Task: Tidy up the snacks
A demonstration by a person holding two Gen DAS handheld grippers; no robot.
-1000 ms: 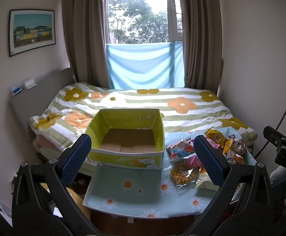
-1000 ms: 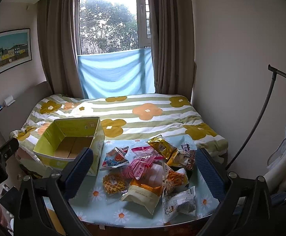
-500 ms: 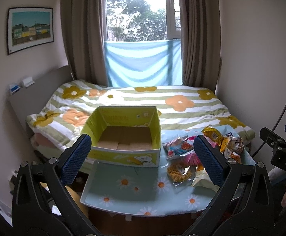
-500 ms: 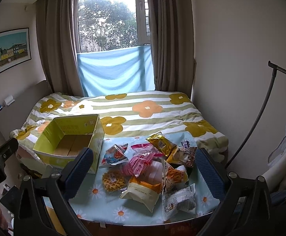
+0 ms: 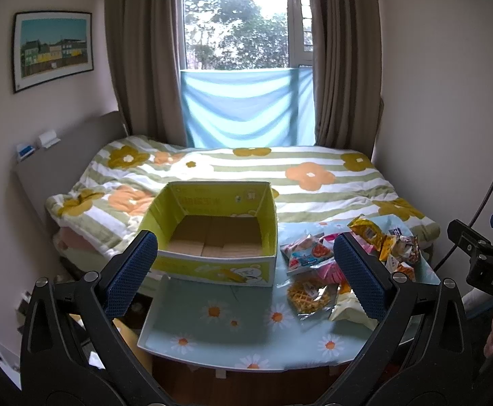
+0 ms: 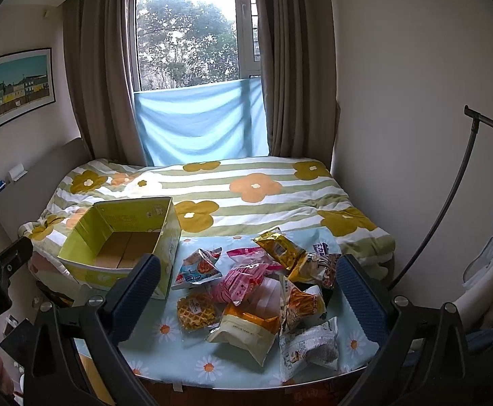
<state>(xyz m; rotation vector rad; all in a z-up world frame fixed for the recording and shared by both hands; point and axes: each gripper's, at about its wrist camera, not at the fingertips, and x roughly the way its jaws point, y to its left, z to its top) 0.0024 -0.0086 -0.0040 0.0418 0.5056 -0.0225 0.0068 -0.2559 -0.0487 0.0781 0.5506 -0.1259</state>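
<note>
An open yellow-green cardboard box point(image 5: 212, 230) point(image 6: 121, 237) with nothing in it stands at the left back of a small table with a daisy-print cloth point(image 5: 229, 331) point(image 6: 185, 355). To its right lies a loose pile of snack packets: a waffle packet point(image 6: 195, 309) point(image 5: 309, 296), a pink packet point(image 6: 243, 282), a gold packet point(image 6: 278, 248), a blue-and-white packet point(image 6: 197, 265), a white-and-orange bag point(image 6: 246, 330) and a white packet point(image 6: 309, 345). My left gripper point(image 5: 244, 240) hangs open before the box, holding nothing. Facing the pile, my right gripper point(image 6: 246, 262) is open and holds nothing.
A bed with a flowered striped quilt point(image 5: 280, 176) lies directly behind the table. A wall and a black curved stand point(image 6: 449, 196) close off the right side. The table's front left, between the box and the near edge, carries only the cloth.
Both views have shifted only slightly, with the box and snacks a touch higher in frame. Both grippers stay open, and nothing on the table has moved.
</note>
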